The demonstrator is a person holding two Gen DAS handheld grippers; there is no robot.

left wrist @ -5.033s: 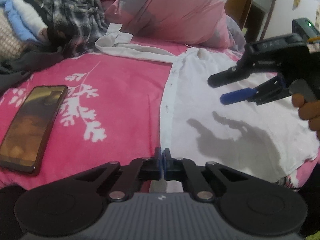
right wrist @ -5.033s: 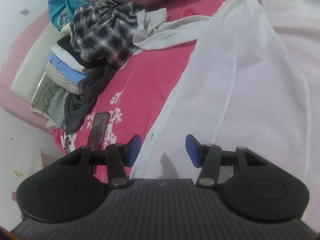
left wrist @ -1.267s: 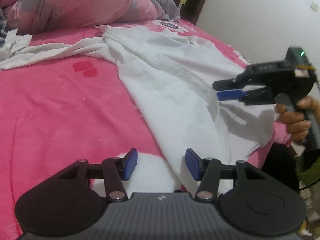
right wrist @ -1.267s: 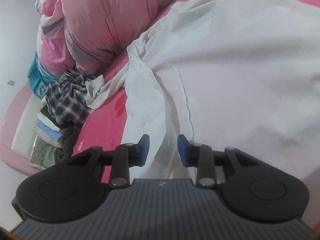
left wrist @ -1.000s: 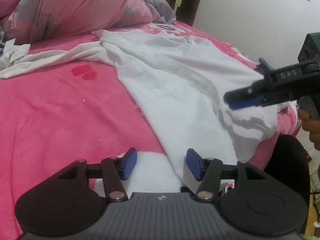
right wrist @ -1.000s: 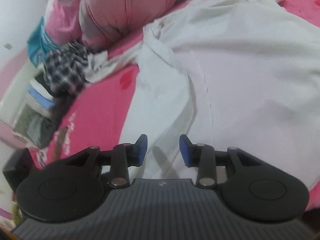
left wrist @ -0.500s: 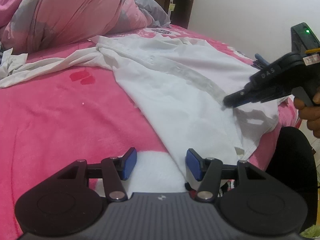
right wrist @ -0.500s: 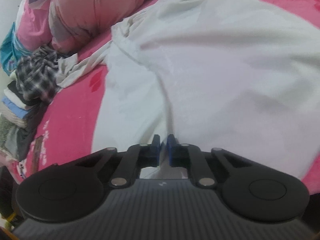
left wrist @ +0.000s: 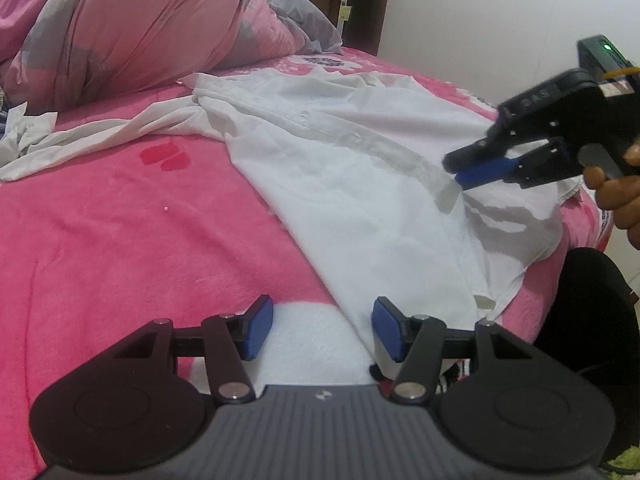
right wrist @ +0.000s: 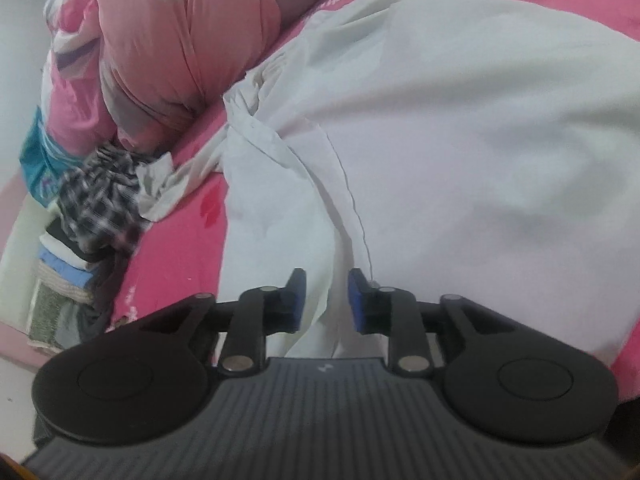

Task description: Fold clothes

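A white button-up shirt (left wrist: 360, 184) lies spread on the pink bed, its placket running back from the hem and one sleeve (left wrist: 100, 136) trailing left. My left gripper (left wrist: 322, 330) is open low over the blanket, its right finger by the shirt's near hem. My right gripper (left wrist: 456, 170), held by a hand (left wrist: 624, 196), hovers at the shirt's placket near the hem. In the right wrist view the right gripper (right wrist: 327, 302) is open a narrow gap, with a fold of the white shirt (right wrist: 460, 140) showing between its pads.
A big pink quilt bundle (left wrist: 140, 28) lies at the head of the bed. A crumpled plaid garment (right wrist: 100, 200) rests on a stack of folded clothes (right wrist: 60, 268) at the far left. The bed's edge drops off at the right (left wrist: 572, 240).
The right gripper was shut half a second ago and now stands open again, slightly raised. Over five seconds the left gripper opened and both views swung toward the shirt's hem.
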